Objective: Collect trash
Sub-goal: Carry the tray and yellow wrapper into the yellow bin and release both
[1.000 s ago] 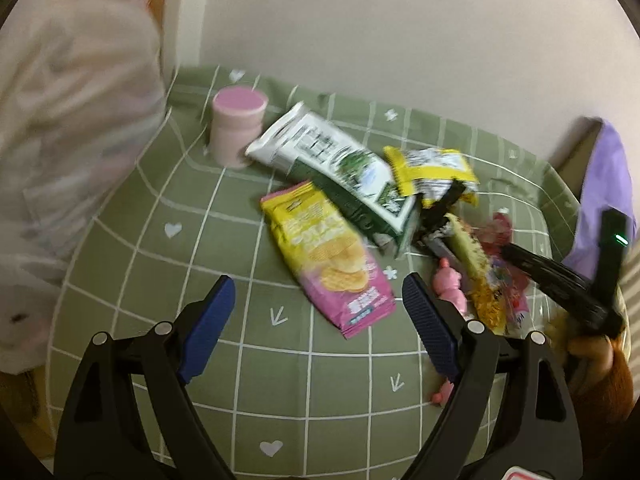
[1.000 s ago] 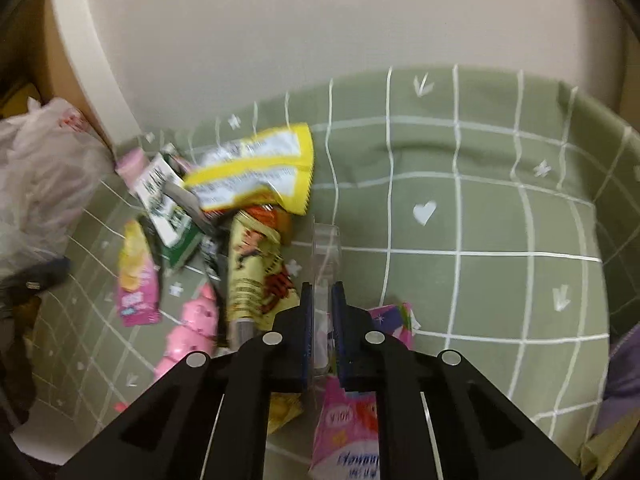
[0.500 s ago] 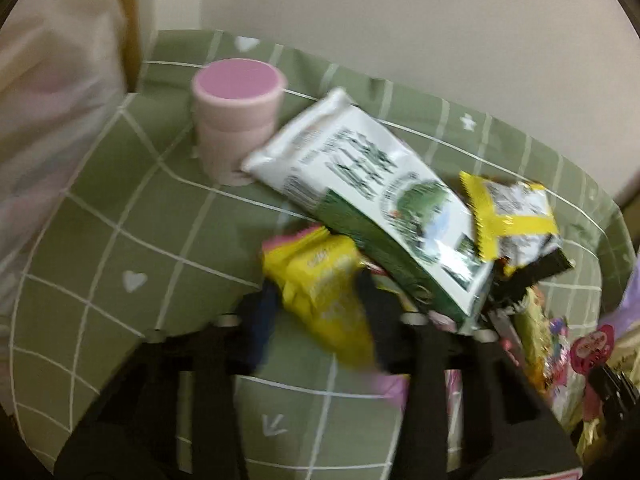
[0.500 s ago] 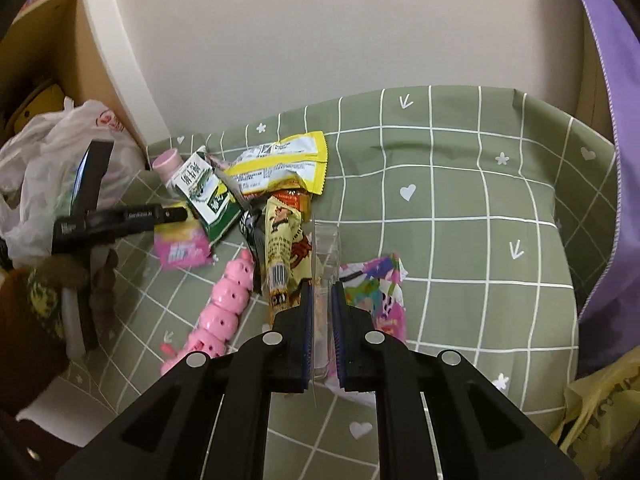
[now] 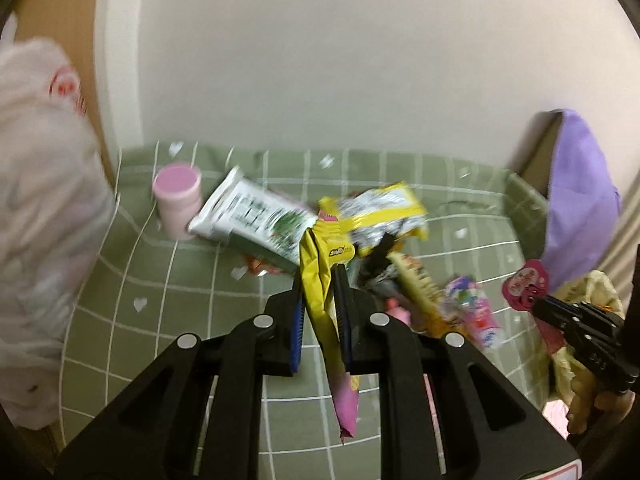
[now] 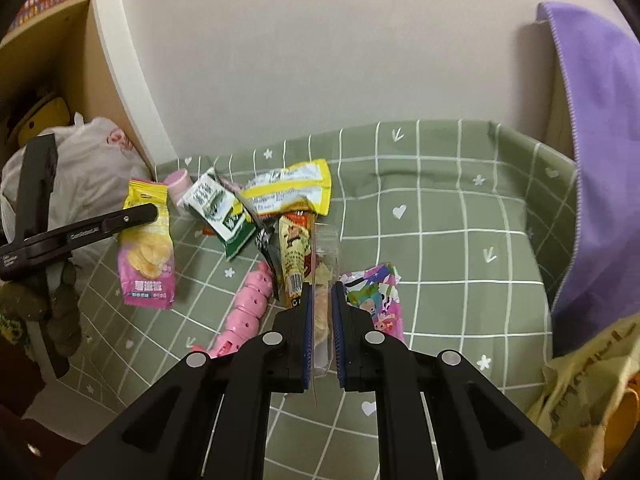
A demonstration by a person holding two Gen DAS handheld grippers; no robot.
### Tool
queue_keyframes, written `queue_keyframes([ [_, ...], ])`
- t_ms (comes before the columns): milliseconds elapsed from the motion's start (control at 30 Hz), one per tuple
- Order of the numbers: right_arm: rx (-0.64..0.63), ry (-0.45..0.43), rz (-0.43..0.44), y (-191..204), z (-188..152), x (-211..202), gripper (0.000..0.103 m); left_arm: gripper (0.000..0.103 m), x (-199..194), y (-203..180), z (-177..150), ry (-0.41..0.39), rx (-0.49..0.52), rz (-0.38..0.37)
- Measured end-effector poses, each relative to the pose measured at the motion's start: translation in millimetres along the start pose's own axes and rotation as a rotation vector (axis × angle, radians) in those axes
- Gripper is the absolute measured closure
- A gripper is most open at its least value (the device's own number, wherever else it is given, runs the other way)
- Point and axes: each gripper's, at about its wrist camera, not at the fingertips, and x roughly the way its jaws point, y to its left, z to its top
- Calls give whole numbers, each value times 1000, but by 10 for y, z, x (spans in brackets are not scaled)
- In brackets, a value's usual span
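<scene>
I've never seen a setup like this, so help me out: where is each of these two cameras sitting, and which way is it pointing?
Left wrist: rides the left gripper, looking along its fingers over the green tablecloth; they pinch a chip bag, and the other hand shows.
Right wrist: rides the right gripper, shut on a clear wrapper.
Shared: chip bag, pink jar, white plastic bag.

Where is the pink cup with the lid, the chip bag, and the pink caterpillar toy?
pink cup (image 5: 176, 204): left wrist view, on its side wall below the lid.
chip bag (image 6: 148, 252): right wrist view, on the pictured chips mid-bag.
pink caterpillar toy (image 6: 250, 308): right wrist view, on a middle body segment.
</scene>
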Motion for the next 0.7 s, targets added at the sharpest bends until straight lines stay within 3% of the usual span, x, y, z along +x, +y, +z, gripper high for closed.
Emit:
queue_keyframes([
  [200, 3, -114, -70, 62, 97, -567, 92, 90, -397, -422, 317, -130, 60, -141],
  [367, 4, -231, -166, 44, 155, -1150, 92, 90, -690, -983, 582, -230, 178, -288],
  [700, 98, -365, -441, -260, -139, -2189, 92, 90, -932, -2023, 712, -277, 351, -585],
])
